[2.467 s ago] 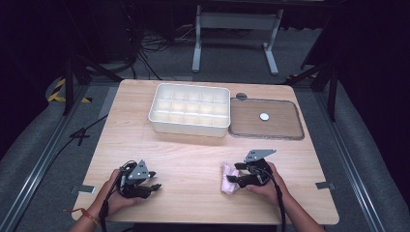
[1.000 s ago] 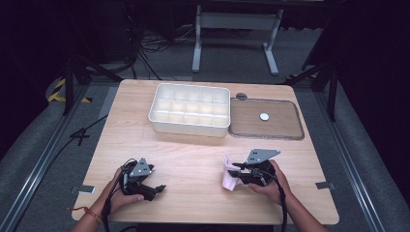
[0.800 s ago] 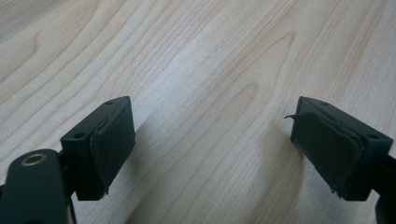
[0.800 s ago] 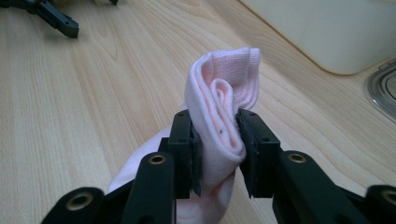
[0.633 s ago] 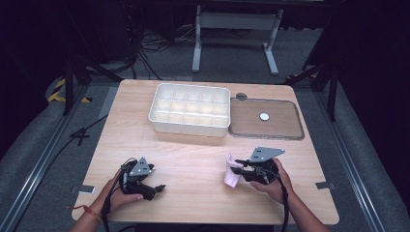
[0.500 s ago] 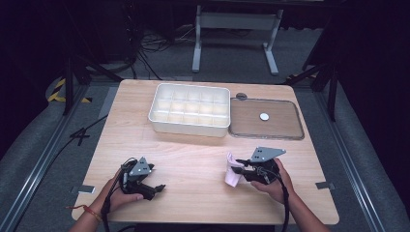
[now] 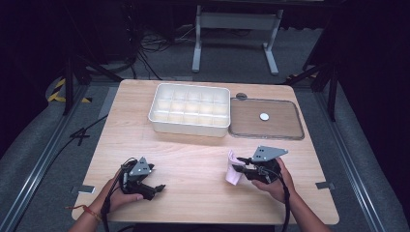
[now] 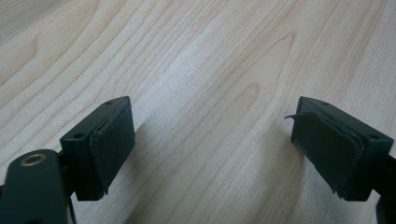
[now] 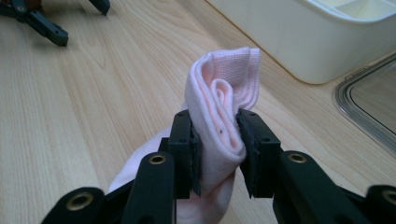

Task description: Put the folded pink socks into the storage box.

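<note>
Here the right hand-held gripper [image 9: 218, 140] clamps a folded pink cloth [image 9: 224, 93], perhaps a sock; the left hand-held gripper [image 8: 212, 154] gapes empty.

Counter [image 7: 193, 159]: light wood, seen from above.
Box [image 7: 189, 109]: white, many compartments, at the far middle.
Lid [image 7: 266, 118]: clear, flat, just right of the box.
Right gripper [image 7: 240, 164]: near right, fingers on a pink cloth [image 7: 233, 169].
Left gripper [image 7: 153, 188]: near left, low over the counter, holding nothing.

Each black tool [image 7: 155, 186] bears a grey three-cornered plate, brass-ringed screw holes and a trailing black cable.
</note>
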